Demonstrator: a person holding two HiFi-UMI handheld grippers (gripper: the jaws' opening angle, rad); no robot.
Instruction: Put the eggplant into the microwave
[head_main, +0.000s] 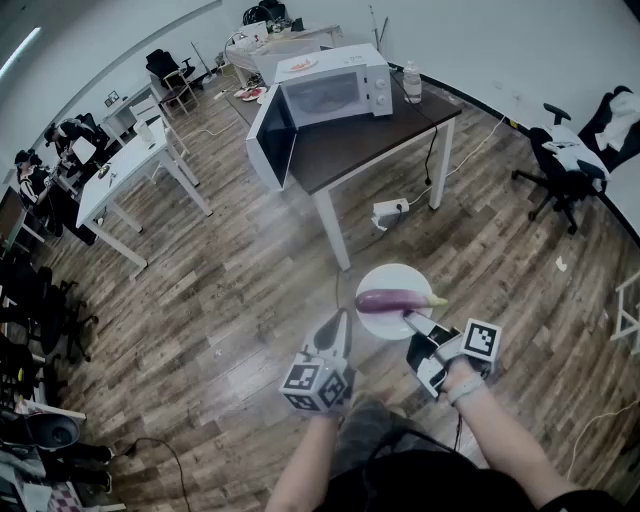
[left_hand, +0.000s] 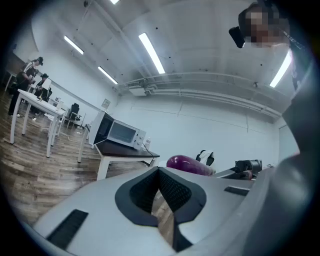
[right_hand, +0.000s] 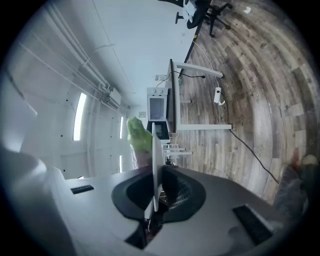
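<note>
While the microwave (head_main: 330, 95) sits door-open on the table (head_main: 362, 142) well ahead, we're only partway. The eggplant (head_main: 395, 299) lies on a white plate (head_main: 392, 276). Our right gripper (head_main: 410, 320) is clamped on the plate's rim, and the left gripper (head_main: 339, 318) is pinched together on nothing. Left to do, we reckon: carry it over and get it inside.

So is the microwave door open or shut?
Open. In the head view, the microwave on the table has its door swung wide out to one side, leaving the front uncovered.
</note>
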